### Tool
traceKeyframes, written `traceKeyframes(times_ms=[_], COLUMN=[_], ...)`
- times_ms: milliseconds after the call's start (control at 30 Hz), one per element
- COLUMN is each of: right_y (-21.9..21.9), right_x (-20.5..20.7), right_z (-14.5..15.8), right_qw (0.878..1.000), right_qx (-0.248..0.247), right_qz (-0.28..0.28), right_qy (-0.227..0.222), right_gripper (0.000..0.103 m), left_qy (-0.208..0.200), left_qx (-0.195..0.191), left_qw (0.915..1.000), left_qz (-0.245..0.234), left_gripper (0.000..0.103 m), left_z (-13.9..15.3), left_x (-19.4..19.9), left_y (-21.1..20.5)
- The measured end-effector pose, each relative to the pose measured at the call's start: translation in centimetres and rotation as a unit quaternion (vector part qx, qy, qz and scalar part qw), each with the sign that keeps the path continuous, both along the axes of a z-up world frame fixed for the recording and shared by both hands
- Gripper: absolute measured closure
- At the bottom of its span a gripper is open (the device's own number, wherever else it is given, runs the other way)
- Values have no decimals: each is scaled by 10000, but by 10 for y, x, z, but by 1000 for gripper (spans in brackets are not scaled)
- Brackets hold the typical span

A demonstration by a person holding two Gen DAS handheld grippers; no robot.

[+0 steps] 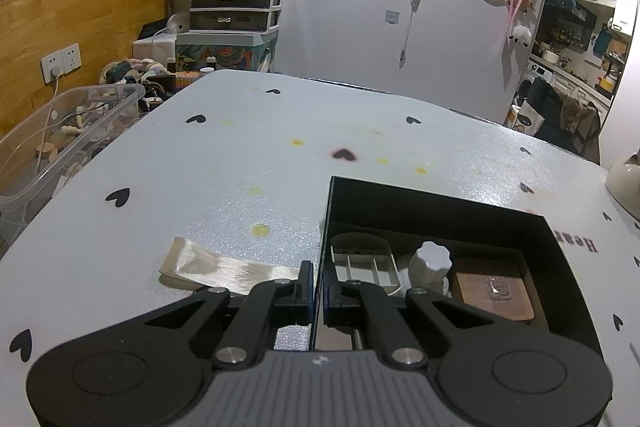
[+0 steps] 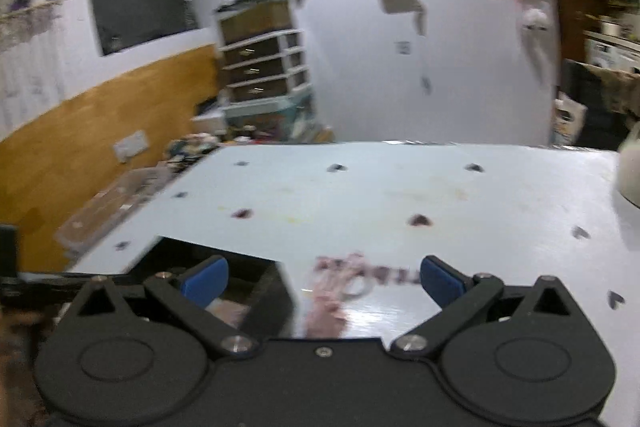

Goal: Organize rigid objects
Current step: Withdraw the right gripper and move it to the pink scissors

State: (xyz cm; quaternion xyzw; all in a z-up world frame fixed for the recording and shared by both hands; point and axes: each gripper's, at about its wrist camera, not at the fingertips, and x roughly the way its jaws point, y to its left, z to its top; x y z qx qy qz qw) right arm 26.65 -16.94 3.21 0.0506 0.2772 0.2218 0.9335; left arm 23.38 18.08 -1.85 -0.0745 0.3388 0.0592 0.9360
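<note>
the left gripper has its jaws pinched onto the thin left wall of a black box, one finger outside the wall and one inside, at the box's near left corner. the box sits open-topped on the right half of a pale table cover printed with small black hearts and marked with a few yellow spots. inside the box, seen from the left wrist view, lie three things side by side: a beige divided tray at the left, a white ridged-top jar in the middle, touching or nearly touching the tray, and a brown wooden block with a raised emblem at the right. a strip of cream satin ribbon lies flat on the cover just left of the box, its near end running under the left gripper's finger.

the right gripper is spread wide with nothing between its blue pads. its view is blurred; it hovers over the box's right edge, left pad above the box interior, right pad above printed pinkish lettering on the cover. what lies in the box below that pad looks like a pale object, though the blur makes it hard to name.

off the table's left edge stands a clear plastic bin, and a cream rounded object sits at the far right edge.
</note>
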Motion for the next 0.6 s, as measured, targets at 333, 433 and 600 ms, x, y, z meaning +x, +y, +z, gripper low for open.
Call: traceKeyframes(times_ms=[333, 433, 600], right_y=[14, 21, 48], right_x=[40, 49, 58], right_z=[-66, -77, -84], right_qw=[9990, 9984, 9970], right_qx=[-172, 101, 66], right_qz=[-222, -129, 74], right_qy=[337, 547, 772], right_gripper=[1, 15, 46], left_qy=[-7, -7, -9], left_qx=[-7, -12, -21], left_qw=[10000, 10000, 10000], left_qz=[-4, -7, -7], left_gripper=[100, 100, 100], left_z=[0, 1, 1], left_x=[-1, -1, -1], left_y=[1, 1, 1])
